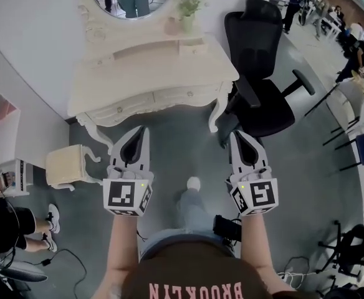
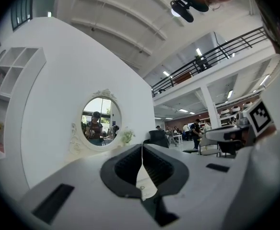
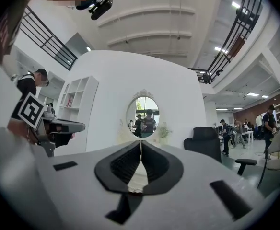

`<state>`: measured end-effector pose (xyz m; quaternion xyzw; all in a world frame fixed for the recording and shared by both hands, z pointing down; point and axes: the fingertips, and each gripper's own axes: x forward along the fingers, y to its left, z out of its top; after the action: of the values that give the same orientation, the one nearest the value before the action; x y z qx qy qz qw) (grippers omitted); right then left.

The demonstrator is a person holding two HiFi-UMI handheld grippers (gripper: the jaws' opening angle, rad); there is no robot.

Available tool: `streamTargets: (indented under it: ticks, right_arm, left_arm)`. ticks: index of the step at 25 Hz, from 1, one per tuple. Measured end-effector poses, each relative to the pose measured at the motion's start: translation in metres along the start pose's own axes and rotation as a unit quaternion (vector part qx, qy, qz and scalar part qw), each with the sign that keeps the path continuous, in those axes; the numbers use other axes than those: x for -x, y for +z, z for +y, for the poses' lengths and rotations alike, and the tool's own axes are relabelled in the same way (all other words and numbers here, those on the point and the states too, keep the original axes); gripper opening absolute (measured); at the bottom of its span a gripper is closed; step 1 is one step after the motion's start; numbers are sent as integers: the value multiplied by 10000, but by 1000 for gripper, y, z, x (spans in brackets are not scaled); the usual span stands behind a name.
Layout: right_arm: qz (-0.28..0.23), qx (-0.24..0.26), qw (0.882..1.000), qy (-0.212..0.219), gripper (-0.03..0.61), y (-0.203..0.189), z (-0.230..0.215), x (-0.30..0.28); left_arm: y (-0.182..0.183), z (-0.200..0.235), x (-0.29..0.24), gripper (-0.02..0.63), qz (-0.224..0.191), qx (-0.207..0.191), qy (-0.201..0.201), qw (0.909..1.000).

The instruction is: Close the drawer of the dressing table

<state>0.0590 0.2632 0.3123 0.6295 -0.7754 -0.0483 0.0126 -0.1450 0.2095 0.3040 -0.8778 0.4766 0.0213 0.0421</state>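
Plainly both sets of jaws are pressed together on nothing: the left gripper (image 1: 144,131) and right gripper (image 1: 234,136) are held level, well short of the dressing table (image 1: 151,73), whose drawer (image 1: 129,109) sits in the front apron (how far it stands out I cannot tell from above). Pushing off-centre with one gripper could skew the drawer and jam it; the right arm may also clip the office chair (image 1: 263,98) just beside the table
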Motion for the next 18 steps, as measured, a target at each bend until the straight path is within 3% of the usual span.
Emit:
streamTargets:
  ticks: [11,18]
  right_arm:
    - [7,180,9989,432,-2,-6,-100,-164]
    - [151,230,9982,535,-2,-24,-134,-231]
  left_arm:
    - [-8,34,-175,5,-44,78,351,9993]
    - [-25,42,-235,5,163,41,407,9990]
